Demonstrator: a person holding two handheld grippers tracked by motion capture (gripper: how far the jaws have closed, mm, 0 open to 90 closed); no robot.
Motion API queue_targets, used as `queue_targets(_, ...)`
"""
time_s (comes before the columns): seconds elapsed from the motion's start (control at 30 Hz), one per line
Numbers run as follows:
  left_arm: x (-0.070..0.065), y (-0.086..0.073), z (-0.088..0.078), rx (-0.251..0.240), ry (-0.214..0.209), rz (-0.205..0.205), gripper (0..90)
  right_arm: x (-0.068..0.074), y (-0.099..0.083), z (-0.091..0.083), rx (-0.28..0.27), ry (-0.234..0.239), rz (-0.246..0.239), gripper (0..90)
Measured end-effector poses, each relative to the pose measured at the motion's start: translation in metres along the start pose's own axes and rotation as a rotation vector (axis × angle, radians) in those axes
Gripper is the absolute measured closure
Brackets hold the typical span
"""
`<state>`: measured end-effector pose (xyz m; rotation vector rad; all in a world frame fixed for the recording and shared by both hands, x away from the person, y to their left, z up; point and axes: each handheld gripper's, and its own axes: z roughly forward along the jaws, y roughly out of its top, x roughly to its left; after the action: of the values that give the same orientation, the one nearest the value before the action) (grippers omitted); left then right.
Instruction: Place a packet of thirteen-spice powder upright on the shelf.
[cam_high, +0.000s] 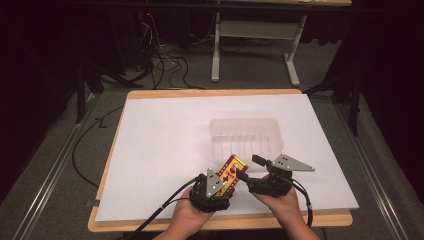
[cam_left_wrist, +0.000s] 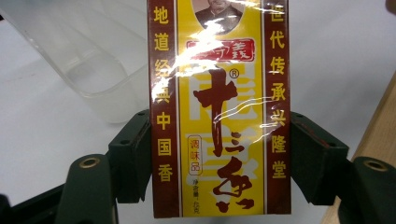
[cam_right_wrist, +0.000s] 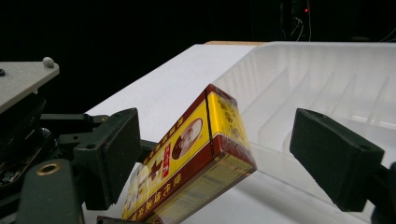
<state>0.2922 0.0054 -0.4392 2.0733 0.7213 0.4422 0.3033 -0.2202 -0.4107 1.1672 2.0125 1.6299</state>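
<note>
Clamped across its narrow sides by the left gripper (cam_left_wrist: 219, 158), the box (cam_left_wrist: 219, 107) is held just before the tub (cam_high: 246, 137); film-wrapped, likely light, stiff, slippery. Right gripper (cam_right_wrist: 233, 158) is spread wide, empty, around its far end.

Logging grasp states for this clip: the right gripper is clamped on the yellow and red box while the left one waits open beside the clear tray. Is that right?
No, the sides are swapped. The left gripper is shut on the yellow and red box, as the left gripper view shows. The right gripper is the open one, its fingers apart on either side of the box's end by the clear tray.
</note>
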Motion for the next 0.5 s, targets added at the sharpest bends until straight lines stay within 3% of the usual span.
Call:
queue_targets(0.17, -0.0017, 0.0, -0.0013, -0.001, 0.004, 0.01, 32.5, 0.0017, -0.0024, 0.0033, 0.023, 0.02, 0.0, 15.9)
queue_targets(0.27, -0.002, 0.0009, -0.0039, -0.012, 0.007, 0.009, 32.5, -0.0002, -0.0031, 0.0048, 0.024, 0.034, 0.037, 16.4)
queue_targets(0.4, -0.0045, 0.0008, -0.005, -0.017, 0.014, 0.036, 32.5, 0.0005, -0.005, 0.0054, 0.025, 0.06, 0.043, 26.3)
queue_targets(0.5, -0.0037, -0.0005, -0.0036, -0.011, 0.019, 0.032, 32.5, -0.0016, -0.006, 0.005, 0.024, 0.071, 0.064, 29.4)
